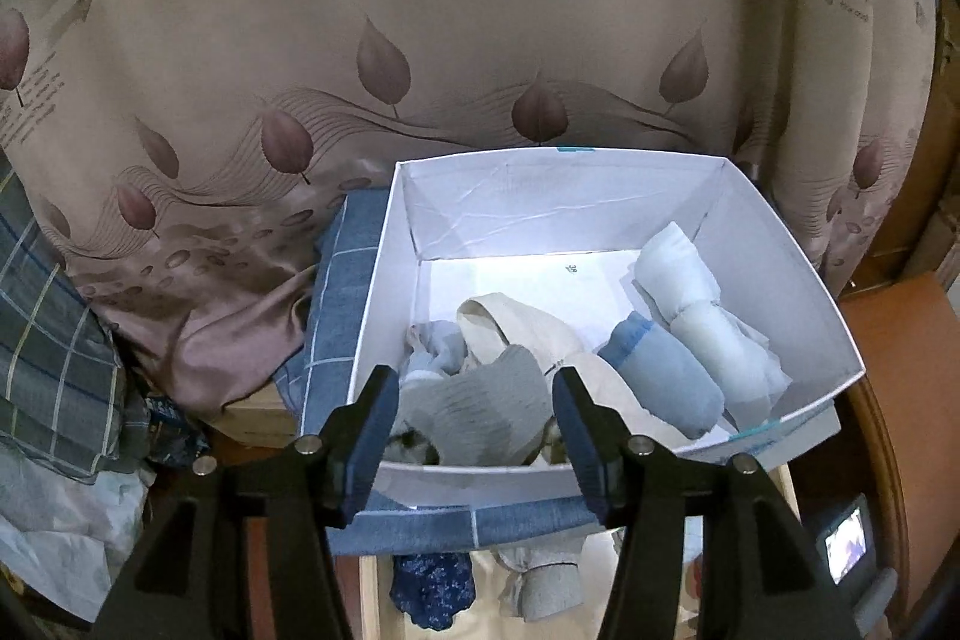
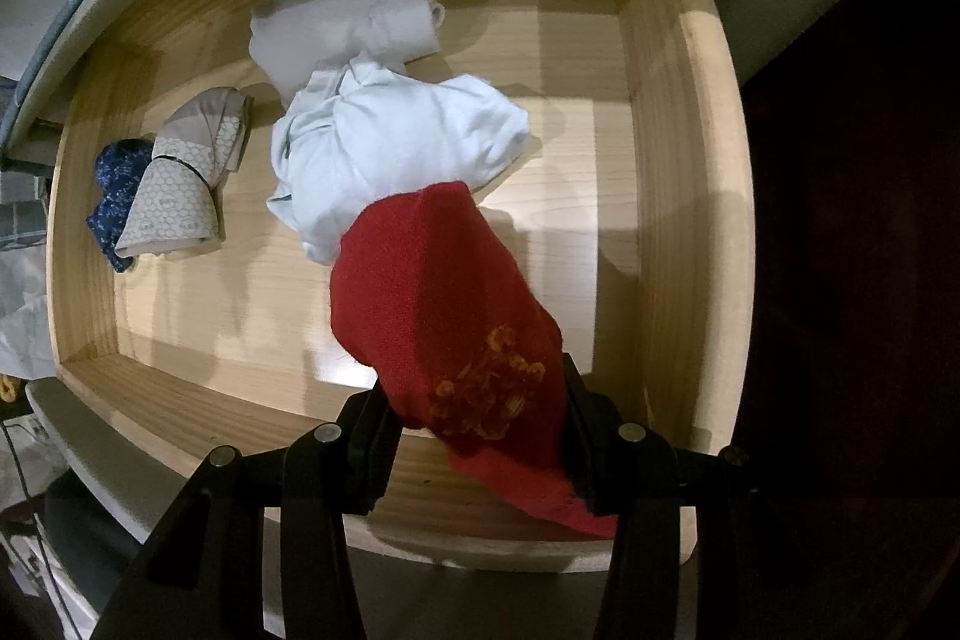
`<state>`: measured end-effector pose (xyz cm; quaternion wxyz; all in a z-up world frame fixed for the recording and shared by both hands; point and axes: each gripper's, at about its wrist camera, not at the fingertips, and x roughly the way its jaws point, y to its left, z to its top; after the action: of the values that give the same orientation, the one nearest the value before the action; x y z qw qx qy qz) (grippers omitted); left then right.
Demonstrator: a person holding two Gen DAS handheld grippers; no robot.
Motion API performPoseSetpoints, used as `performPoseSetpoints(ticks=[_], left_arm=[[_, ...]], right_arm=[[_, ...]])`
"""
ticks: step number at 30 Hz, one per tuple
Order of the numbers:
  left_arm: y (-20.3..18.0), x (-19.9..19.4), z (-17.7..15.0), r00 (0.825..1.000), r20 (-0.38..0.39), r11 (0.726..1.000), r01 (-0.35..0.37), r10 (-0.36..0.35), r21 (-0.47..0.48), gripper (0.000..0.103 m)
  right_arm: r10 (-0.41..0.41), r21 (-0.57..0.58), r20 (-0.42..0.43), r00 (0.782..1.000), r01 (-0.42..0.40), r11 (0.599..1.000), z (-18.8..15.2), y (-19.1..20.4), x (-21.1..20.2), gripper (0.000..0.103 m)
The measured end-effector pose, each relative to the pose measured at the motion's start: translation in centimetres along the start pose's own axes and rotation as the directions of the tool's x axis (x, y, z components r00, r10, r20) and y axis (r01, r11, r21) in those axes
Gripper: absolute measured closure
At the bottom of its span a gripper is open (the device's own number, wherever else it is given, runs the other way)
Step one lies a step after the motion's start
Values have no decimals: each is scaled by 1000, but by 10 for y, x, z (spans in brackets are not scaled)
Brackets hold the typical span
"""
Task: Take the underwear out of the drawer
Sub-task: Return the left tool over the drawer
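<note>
- The right gripper [image 2: 477, 421] holds a red underwear piece [image 2: 444, 316] with a yellow embroidered motif, its jaws clamped on the fabric at either side; the garment hangs above the open wooden drawer [image 2: 678, 196].
- On the drawer floor, a crumpled pale blue garment [image 2: 384, 148] lies at about 12 o'clock from the red piece, partly hidden behind it.
- A rolled grey-white bundle [image 2: 354, 22] sits at 12 o'clock of the pale blue one, touching it.
- At 9 o'clock in the drawer, a beige patterned roll [image 2: 180, 184] leans against a dark blue floral piece [image 2: 117, 196].
- The left gripper [image 1: 477, 421] hovers at the near rim of a white cardboard box [image 1: 774, 244], jaws spread wide and holding nothing.
- Inside the box, a loose grey ribbed garment [image 1: 480, 406] lies between the jaws' tips, with a cream garment [image 1: 528, 328] draped at its 12 o'clock.
- At 3 o'clock of those, a rolled blue garment [image 1: 666, 376] lies just beside a rolled white garment [image 1: 702, 316] along the box's right wall.
- The box rests on blue checked fabric [image 1: 342, 292]; what lies beneath that cloth is possibly a bed, though the view is too cluttered to tell.
- A leaf-printed curtain [image 1: 420, 40] with English lettering fills the background at 12 o'clock.
</note>
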<state>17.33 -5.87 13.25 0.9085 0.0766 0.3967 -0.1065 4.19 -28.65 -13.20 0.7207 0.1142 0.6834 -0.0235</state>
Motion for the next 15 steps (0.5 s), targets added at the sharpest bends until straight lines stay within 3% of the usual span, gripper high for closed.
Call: performPoseSetpoints(ticks=[8, 15], left_arm=[[8, -20, -12, 1000, 11, 1000, 27, -27, 2, 48], [12, -28, -33, 1000, -2, 1000, 9, -9, 28, 48]], right_arm=[[-15, -2, 0, 1000, 15, 1000, 1, 4, 1, 59], [-33, -9, -4, 999, 33, 999, 0, 10, 3, 59]])
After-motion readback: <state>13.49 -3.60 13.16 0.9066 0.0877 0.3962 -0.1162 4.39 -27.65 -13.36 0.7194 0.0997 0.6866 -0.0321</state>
